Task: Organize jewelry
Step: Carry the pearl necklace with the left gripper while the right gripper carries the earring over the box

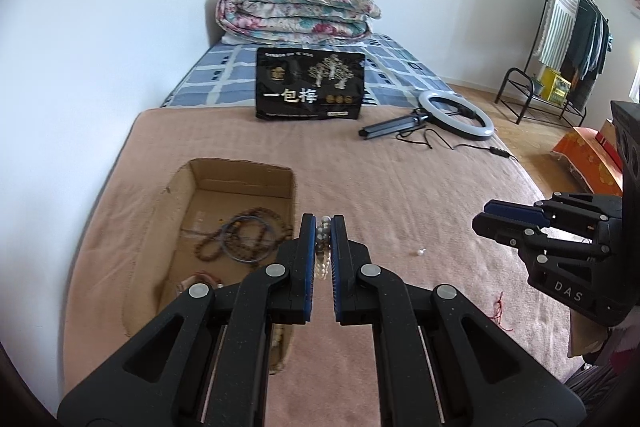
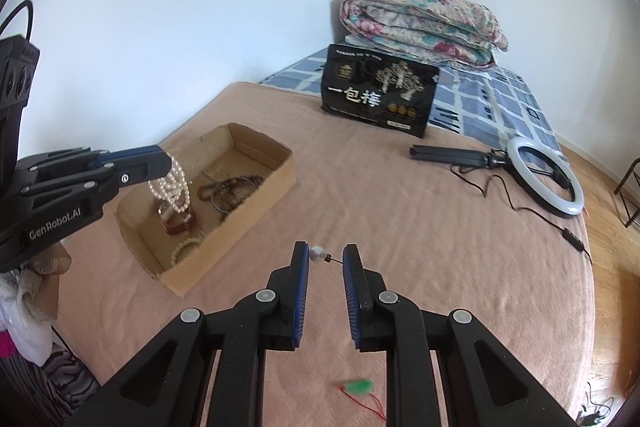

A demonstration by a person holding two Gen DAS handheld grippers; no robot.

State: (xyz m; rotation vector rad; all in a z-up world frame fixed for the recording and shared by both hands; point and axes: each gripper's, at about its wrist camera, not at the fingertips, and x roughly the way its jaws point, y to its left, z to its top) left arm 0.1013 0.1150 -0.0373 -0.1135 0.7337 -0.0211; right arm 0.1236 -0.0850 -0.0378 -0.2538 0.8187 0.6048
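My left gripper (image 1: 323,223) is shut on a strand of white pearls (image 1: 322,251), which hangs in loops from its tip (image 2: 172,187). It hovers over the near right edge of an open cardboard box (image 1: 240,179) on the pink blanket. Brown bead strings (image 1: 224,239), a blue bangle (image 1: 240,255) and other pieces lie in the box. My right gripper (image 2: 324,253) is shut on a pearl stud earring (image 2: 317,253), with the pearl against the left pad and the pin reaching the right pad. It is held above the blanket to the right of the box (image 2: 260,195).
A small white bead (image 1: 420,251) lies on the blanket between the grippers. A green piece with red thread (image 2: 356,387) lies near me. Farther back are a black bag (image 1: 310,87), a ring light on a tripod (image 1: 456,115) with its cable, and a folded quilt (image 1: 296,11).
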